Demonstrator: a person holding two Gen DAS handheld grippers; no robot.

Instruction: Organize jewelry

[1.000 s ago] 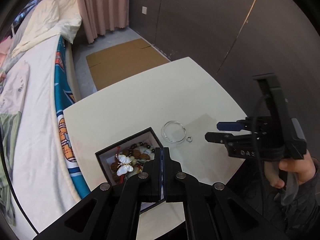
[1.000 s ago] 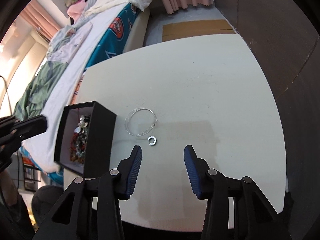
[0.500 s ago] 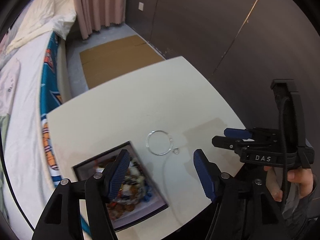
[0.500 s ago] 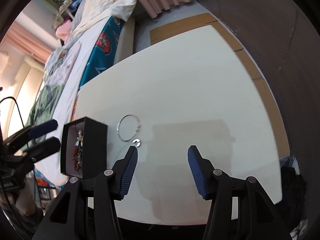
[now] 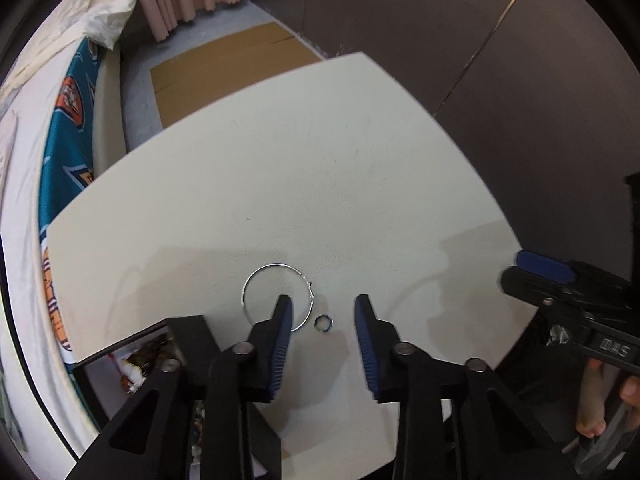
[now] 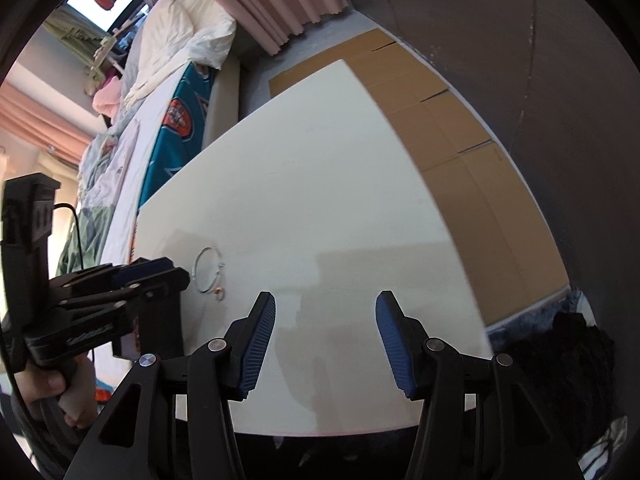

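A thin silver bangle (image 5: 276, 292) and a small silver ring (image 5: 324, 324) lie on the white table (image 5: 320, 184). My left gripper (image 5: 323, 320) is open above them, the ring between its fingertips and the bangle partly behind the left finger. A black jewelry box (image 5: 132, 360) with several pieces sits at the lower left, mostly hidden by the gripper. My right gripper (image 6: 325, 322) is open and empty over the table's near part, apart from the bangle (image 6: 206, 270) and ring (image 6: 220, 291). The left gripper also shows in the right wrist view (image 6: 152, 276).
A bed (image 5: 48, 128) with a teal patterned sheet runs along the table's left side. Flat cardboard (image 5: 224, 60) lies on the floor beyond the table. A dark wall (image 5: 460, 40) stands to the right. Pink curtains (image 6: 280, 0) hang at the back.
My left gripper opened and moved right from over the box to over the ring and bangle. My right gripper drew back to the right, away from the jewelry, staying open.
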